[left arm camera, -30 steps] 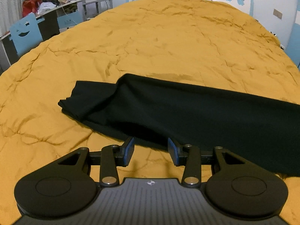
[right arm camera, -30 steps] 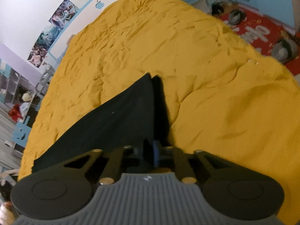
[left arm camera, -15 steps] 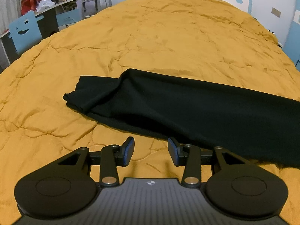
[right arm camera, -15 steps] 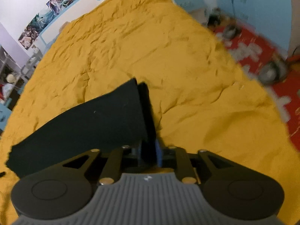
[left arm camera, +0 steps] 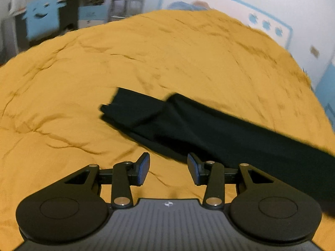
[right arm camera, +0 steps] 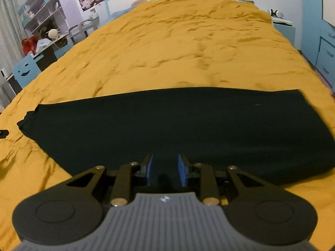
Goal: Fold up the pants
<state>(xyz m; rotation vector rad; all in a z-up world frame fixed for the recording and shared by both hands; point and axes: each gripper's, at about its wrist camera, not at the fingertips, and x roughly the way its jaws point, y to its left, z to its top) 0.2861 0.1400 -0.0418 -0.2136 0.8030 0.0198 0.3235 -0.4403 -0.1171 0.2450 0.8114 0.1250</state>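
Observation:
The black pants (right arm camera: pixel 167 123) lie flat across the yellow bedspread (right arm camera: pixel 178 48), folded lengthwise into a long band. In the left wrist view the pants (left arm camera: pixel 209 129) run from the middle to the right edge, one end rumpled with a raised fold. My left gripper (left arm camera: pixel 168 167) is open and empty, just short of the pants' near edge. My right gripper (right arm camera: pixel 165 169) is open, its blue pads over the pants' near edge, holding nothing.
The bedspread (left arm camera: pixel 146 52) fills both views. A blue smiley-face chair (right arm camera: pixel 26 69) and cluttered desk stand left of the bed. Shelves (right arm camera: pixel 41 10) line the far left wall. Blue drawers (right arm camera: pixel 326 50) and a nightstand (right arm camera: pixel 282 27) stand at right.
My right gripper has opened and let go of the pants, then swung left to face them broadside. My left gripper stayed open and turned left, so the pants sit farther right.

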